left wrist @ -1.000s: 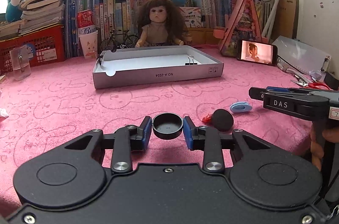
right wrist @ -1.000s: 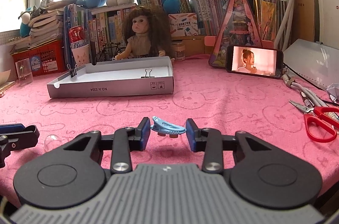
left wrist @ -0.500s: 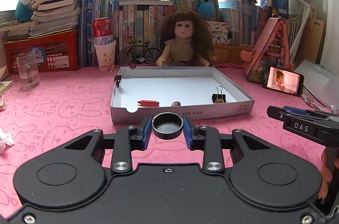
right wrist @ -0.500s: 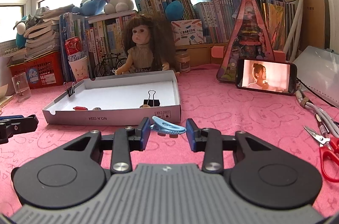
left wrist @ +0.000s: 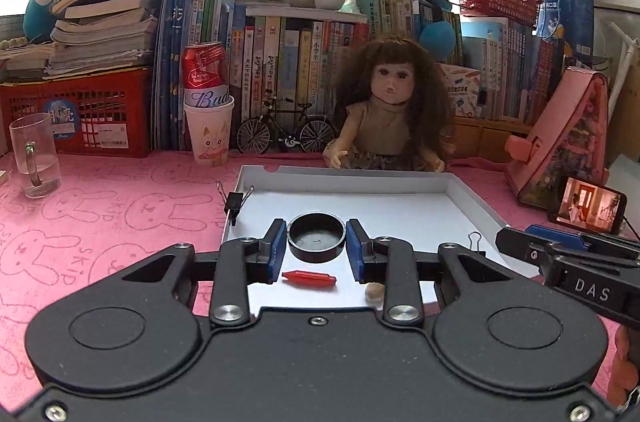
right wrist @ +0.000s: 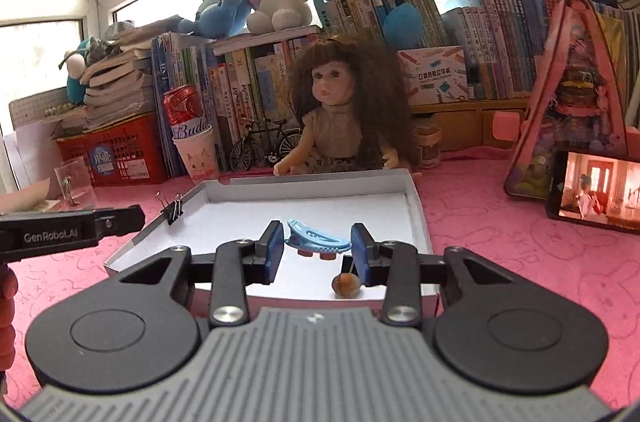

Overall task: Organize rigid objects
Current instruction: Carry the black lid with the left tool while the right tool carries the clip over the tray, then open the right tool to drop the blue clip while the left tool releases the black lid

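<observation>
**Both grippers over the box, loads ready to drop**

The step in hand looks like delivery: each gripper carries one small item above the shallow white cardboard box [left wrist: 472, 200] on the pink rabbit-print cloth [left wrist: 120, 214].

The left gripper [left wrist: 317, 247] has its blue pads closed narrowly on a round black cap [left wrist: 317, 237], open side up, gripped at its rim on both sides. It hangs over the near half of the box floor. The right gripper [right wrist: 318, 249] is closed a little wider on a light blue plastic clip [right wrist: 316, 237] with reddish parts on its underside, also held above the box interior.

Already lying in the box are a red pen-like piece [left wrist: 309, 278] and a small brown nut-like lump [right wrist: 346, 284]; what that lump is I cannot tell for sure. Black binder clips sit on the box: one on the left wall [left wrist: 235, 201], one at the right side [left wrist: 475, 242].

The next move, as I judge it, calls for lowering each load close to the floor, over a bare patch clear of the red piece and the lump, then parting the jaws so the cap lands flat and the clip does not bounce out.
</observation>
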{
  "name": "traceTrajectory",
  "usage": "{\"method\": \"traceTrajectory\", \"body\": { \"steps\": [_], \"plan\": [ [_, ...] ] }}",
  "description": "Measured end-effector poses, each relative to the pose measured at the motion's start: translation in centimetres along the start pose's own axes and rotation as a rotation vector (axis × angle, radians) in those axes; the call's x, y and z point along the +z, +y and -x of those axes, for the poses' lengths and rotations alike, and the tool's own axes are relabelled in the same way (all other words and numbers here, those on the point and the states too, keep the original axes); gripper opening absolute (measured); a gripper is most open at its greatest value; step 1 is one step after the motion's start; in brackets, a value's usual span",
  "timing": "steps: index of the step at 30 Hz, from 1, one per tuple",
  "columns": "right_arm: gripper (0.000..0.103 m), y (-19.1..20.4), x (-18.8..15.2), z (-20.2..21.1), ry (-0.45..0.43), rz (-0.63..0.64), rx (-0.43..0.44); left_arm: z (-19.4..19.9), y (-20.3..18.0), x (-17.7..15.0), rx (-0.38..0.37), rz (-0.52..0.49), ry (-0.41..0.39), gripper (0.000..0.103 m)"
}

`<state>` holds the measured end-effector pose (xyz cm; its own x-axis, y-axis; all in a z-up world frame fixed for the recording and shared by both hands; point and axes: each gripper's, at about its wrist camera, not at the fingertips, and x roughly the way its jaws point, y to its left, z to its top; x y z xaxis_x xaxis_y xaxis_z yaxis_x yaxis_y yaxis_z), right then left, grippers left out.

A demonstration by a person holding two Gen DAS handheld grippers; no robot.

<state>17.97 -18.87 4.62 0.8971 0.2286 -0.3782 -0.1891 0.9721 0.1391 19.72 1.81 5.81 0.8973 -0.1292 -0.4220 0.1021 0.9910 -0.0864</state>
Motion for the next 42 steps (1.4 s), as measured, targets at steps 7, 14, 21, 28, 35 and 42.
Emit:
{"method": "traceTrajectory", "body": {
  "steps": [7,14,21,28,35,42],
  "plan": [
    [0.041,-0.1,0.6,-4.2,0.084,-0.011,0.023,-5.7,0.1,0.8,0.018,0.027,0.100,0.030],
    [0.041,-0.2,-0.1,-6.5,0.149,0.012,0.018,-8.6,0.0,0.5,0.050,-0.005,0.140,0.030],
    [0.042,0.1,-0.1,-7.2,0.180,0.026,0.009,-9.6,-0.3,-0.3,0.064,-0.022,0.169,0.030],
    [0.042,0.5,-0.1,-7.7,0.203,0.038,0.006,-10.0,-0.4,-0.8,0.068,-0.025,0.183,0.030],
    [0.044,0.6,-0.1,-8.1,0.225,0.038,-0.006,-10.4,-0.5,-1.2,0.065,-0.025,0.199,0.030],
    [0.064,0.4,0.3,-7.0,0.192,0.010,-0.007,-9.1,-0.7,-0.7,0.070,-0.042,0.165,0.045]
  ]
}}
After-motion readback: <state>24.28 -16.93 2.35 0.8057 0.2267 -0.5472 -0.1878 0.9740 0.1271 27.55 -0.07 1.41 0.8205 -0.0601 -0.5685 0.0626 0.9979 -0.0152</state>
